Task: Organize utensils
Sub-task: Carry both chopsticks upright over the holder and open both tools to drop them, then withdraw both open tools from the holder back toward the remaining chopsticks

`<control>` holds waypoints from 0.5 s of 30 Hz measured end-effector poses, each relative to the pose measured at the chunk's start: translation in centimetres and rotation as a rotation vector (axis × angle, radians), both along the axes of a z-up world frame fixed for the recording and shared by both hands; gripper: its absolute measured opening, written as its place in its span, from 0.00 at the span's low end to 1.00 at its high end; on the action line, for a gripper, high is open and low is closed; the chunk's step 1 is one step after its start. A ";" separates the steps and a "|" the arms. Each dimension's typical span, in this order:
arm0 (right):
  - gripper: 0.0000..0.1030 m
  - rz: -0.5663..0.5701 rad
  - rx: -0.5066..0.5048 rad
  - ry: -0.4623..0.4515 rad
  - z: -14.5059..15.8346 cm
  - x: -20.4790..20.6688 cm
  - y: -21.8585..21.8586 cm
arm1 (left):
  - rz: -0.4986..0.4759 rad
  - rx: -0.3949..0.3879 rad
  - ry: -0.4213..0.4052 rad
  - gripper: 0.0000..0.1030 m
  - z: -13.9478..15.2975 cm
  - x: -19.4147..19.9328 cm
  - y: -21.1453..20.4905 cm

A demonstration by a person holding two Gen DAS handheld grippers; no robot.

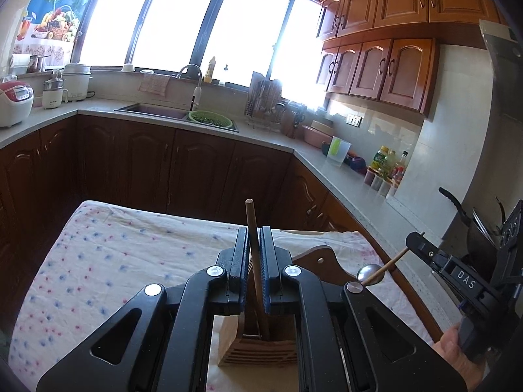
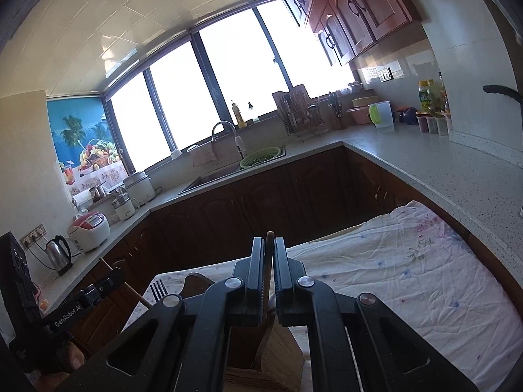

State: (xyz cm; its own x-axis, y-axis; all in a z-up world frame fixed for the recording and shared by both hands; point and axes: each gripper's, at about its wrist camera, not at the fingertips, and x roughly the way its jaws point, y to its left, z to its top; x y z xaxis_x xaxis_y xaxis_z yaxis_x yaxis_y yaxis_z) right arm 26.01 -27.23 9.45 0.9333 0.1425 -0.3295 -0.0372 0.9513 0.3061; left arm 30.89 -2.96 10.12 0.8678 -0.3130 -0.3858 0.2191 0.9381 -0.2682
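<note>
Nearest the left wrist camera, the left gripper [image 1: 253, 254] was pinching a wooden-handled utensil [image 1: 254, 241] — its handle rose upright between the pads while its lower end reached down into the wooden utensil holder [image 1: 258, 343] below. In the right wrist view, the right gripper [image 2: 268, 261] was clamped on a second wooden handle [image 2: 269, 238], just above the same holder. The left view showed that utensil to be a spoon [image 1: 369, 273], its metal bowl hanging beside the holder. A fork [image 2: 159, 289] showed beside the left gripper. The holder stood on the tabletop's floral cloth [image 1: 114, 254]. Farther off lay the sink [image 1: 157, 111] — then bright windows [image 1: 183, 16].
</note>
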 end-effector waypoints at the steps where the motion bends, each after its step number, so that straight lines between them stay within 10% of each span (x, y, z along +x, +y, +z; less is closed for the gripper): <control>1: 0.05 0.000 0.001 0.005 0.1 0.0 0.1 | -0.001 0.003 0.002 0.06 0.0 0.0 0.0; 9: 0.13 0.006 0.029 0.036 0.2 0.4 -0.3 | -0.001 -0.002 0.026 0.09 0.5 0.0 0.3; 11: 0.24 0.009 0.051 0.029 0.3 0.0 -0.6 | 0.000 0.001 0.024 0.18 0.6 -0.4 0.5; 13: 0.57 0.012 0.079 0.004 0.6 -0.8 -0.9 | 0.011 -0.004 0.016 0.34 0.8 -1.0 0.8; 15: 0.62 0.007 0.091 -0.021 1.1 -1.6 -1.2 | 0.020 -0.013 0.009 0.47 1.0 -1.5 1.3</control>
State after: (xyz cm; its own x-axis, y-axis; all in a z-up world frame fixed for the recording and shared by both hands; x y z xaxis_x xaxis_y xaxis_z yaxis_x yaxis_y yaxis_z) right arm 24.44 -28.42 10.53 0.9388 0.1771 -0.2953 -0.0507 0.9193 0.3902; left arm 29.35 -1.67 11.15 0.8704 -0.3008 -0.3899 0.1978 0.9387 -0.2824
